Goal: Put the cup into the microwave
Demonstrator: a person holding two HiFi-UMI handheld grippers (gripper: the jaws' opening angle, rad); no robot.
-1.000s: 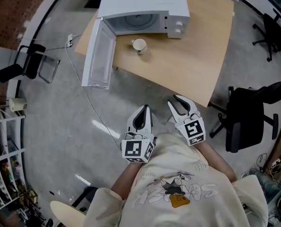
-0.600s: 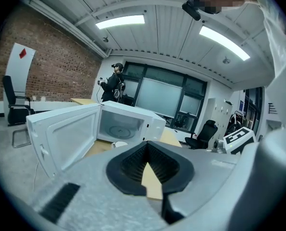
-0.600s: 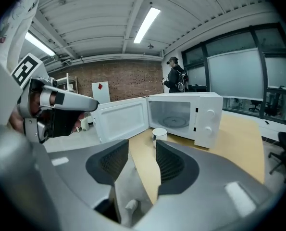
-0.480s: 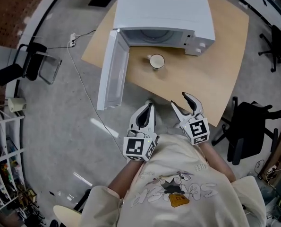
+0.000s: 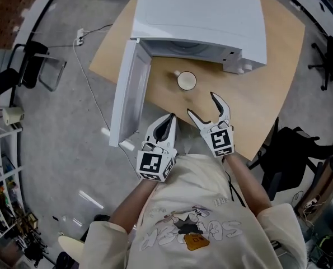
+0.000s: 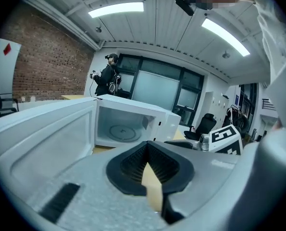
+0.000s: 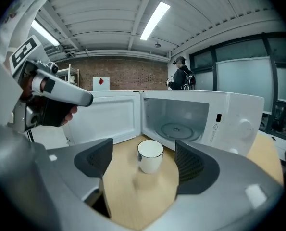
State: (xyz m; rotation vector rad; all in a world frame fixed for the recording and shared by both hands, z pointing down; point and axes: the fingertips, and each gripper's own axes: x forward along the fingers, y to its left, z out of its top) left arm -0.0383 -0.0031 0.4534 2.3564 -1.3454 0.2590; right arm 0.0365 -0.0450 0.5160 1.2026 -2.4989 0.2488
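Note:
A white cup (image 5: 186,81) (image 7: 150,155) stands upright on the wooden table (image 5: 267,94), just in front of the white microwave (image 5: 205,15) (image 7: 200,114). The microwave's door (image 5: 130,100) hangs wide open to the left, and the glass turntable inside is bare. My right gripper (image 5: 204,106) (image 7: 143,144) hovers over the table's near edge, a short way from the cup. Its jaws are opening, with nothing between them and the cup straight ahead. My left gripper (image 5: 169,119) (image 6: 147,143) is beside it, near the door's corner, with its tips together and holding nothing.
A black office chair (image 5: 292,150) stands right of the table, and another chair (image 5: 26,74) at the far left. A cable (image 5: 93,94) runs across the floor by the door. Shelves (image 5: 1,189) line the left edge. A person (image 7: 181,76) stands far off.
The table, microwave and cup have come much closer in the head view as both grippers moved forward. The right jaws have spread wider. The left jaws stay together.

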